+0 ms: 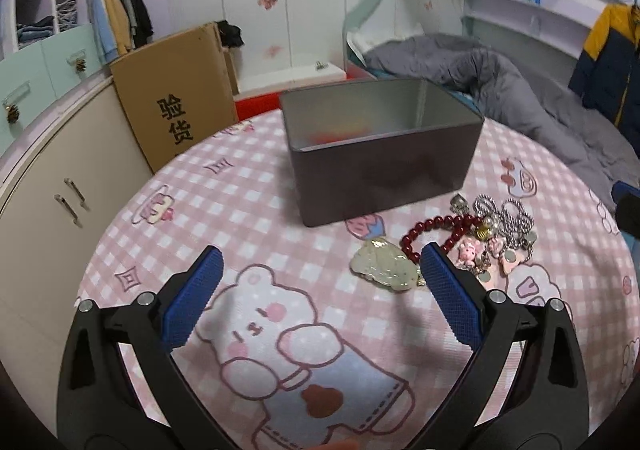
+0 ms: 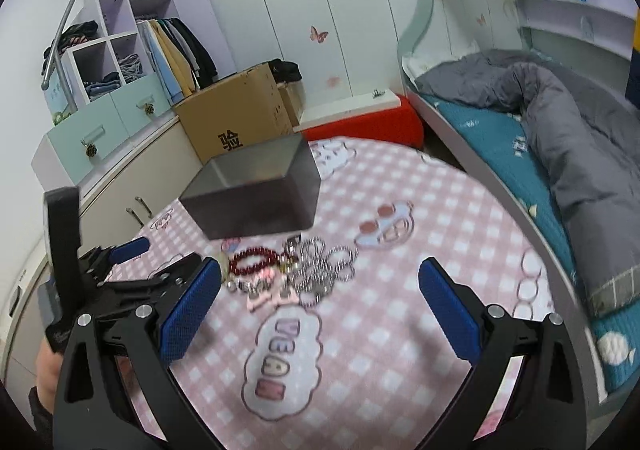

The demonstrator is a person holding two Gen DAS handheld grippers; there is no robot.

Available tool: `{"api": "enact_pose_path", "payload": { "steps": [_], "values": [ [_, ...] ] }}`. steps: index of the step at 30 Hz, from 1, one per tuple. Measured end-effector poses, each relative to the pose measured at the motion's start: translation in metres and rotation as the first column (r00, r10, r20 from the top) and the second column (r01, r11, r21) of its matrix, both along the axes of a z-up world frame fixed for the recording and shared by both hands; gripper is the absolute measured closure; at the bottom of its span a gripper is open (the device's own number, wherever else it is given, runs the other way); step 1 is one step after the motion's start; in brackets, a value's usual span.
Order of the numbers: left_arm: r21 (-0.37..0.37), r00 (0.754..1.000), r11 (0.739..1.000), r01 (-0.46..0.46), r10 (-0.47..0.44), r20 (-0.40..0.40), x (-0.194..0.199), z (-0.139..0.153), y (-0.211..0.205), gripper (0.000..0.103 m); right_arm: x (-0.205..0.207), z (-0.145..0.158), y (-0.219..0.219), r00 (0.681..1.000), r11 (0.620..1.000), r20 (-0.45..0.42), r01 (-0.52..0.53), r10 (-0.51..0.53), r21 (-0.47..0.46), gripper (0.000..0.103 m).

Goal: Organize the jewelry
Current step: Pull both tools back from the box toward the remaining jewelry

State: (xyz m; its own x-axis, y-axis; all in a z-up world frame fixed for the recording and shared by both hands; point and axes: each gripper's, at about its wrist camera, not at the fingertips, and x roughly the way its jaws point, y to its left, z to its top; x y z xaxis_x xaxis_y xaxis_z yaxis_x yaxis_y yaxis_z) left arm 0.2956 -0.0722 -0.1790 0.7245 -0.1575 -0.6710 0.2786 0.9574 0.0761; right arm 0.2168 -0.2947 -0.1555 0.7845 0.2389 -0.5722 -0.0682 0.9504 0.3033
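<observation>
Jewelry pile [image 1: 476, 246] lying loose on the pink checked cloth [image 1: 248, 210] of the worktop, just in front of the grey box's near right corner. Pile comprising a dark red bead bracelet [image 1: 436, 230], a pale green carved pendant [image 1: 384, 266], silver ball chains [image 1: 504, 214] and small pink charms [image 1: 466, 252], all tangling and touching one another. Pendant sitting at the pile's left edge, overlapping the bracelet.

Grey box [image 1: 380, 154] standing upright and open-topped, a reddish blur showing at its floor; contents not resolvable.

Left tool [image 1: 320, 262] hovering low over the cloth, blue pads spreading wide, gripping nothing; its right pad [image 1: 448, 290] lying just beside the pendant and partly covering the charms in view. Contact with the pile not determinable.

Right tool [image 2: 320, 276] likewise standing wide and empty above the cloth, the pile [image 2: 292, 270] lying ahead between its fingers, nearer the left one. Left tool also appearing in the right wrist view, at the pile's left side.

Cardboard carton [image 1: 176, 98] standing behind the worktop to the left; bed with grey quilt [image 2: 560, 122] lying to the right.
</observation>
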Motion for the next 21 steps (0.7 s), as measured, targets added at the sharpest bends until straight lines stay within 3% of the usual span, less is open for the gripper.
{"api": "enact_pose_path", "payload": {
  "steps": [5, 10, 12, 14, 19, 21],
  "values": [
    [0.024, 0.997, 1.0, 0.019, -0.017, -0.079, 0.014, -0.011, -0.011, 0.006, -0.005, -0.01, -0.001, 1.0, 1.0, -0.02, -0.019, 0.02, 0.025, 0.008],
    [-0.02, 0.992, 0.999, 0.027, -0.029, -0.119, 0.025, -0.014, -0.008, 0.008, -0.004, -0.013, 0.003, 0.999, 0.998, -0.029, -0.041, 0.042, 0.037, 0.008],
    [-0.054, 0.991, 0.998, 0.045, -0.051, -0.12, 0.023, -0.013, -0.005, 0.032, -0.005, -0.014, 0.007, 0.998, 0.998, -0.035, -0.058, 0.06, 0.032, 0.008],
    [-0.09, 0.987, 0.995, 0.052, -0.064, -0.145, 0.026, -0.016, 0.0, 0.04, -0.005, -0.015, 0.01, 0.997, 0.997, -0.041, -0.07, 0.071, 0.027, 0.008],
    [-0.094, 0.985, 0.994, 0.063, -0.077, -0.153, 0.025, -0.018, 0.001, 0.04, -0.003, -0.019, 0.019, 0.994, 0.996, -0.064, -0.086, 0.087, 0.009, 0.008],
    [-0.083, 0.983, 0.993, 0.085, -0.097, -0.155, 0.024, -0.019, -0.004, 0.035, -0.002, -0.021, 0.021, 0.994, 0.996, -0.069, -0.089, 0.088, -0.001, 0.008]
  ]
}}
